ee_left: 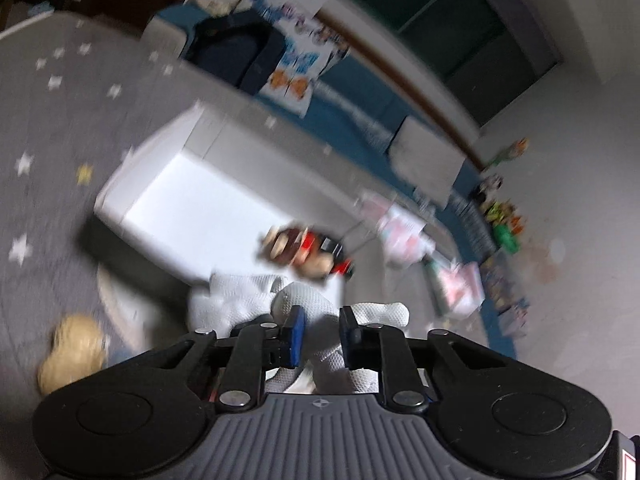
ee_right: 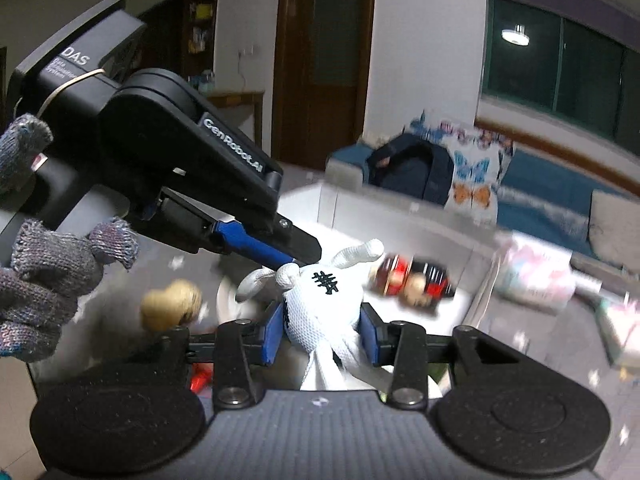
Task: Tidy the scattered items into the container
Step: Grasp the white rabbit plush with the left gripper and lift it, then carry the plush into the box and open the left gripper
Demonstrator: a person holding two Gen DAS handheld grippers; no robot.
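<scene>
Right wrist view: the right gripper [ee_right: 322, 330] clamps its blue-padded jaws on the mesh-knit white plush toy [ee_right: 324, 304], held above the grey star-patterned rug [ee_left: 60, 120] near the white rectangular container [ee_left: 192, 204]. Left gripper [ee_right: 296, 254] slants down from the upper left in a gloved hand [ee_right: 44, 292], jaws pinching the toy's ear. A tan rounded toy [ee_right: 170, 304] lies on the rug.

In the right wrist view, the left tool [ee_right: 298, 258] carries white lettering "GenRobot.AI" along its black arm. Its rear housing [ee_right: 76, 60] reads "DAS", with smaller lines beneath too small to read. The white toy [ee_right: 326, 304] bears a black stitched mark like "丰丰". The left wrist view shows no readable text.
</scene>
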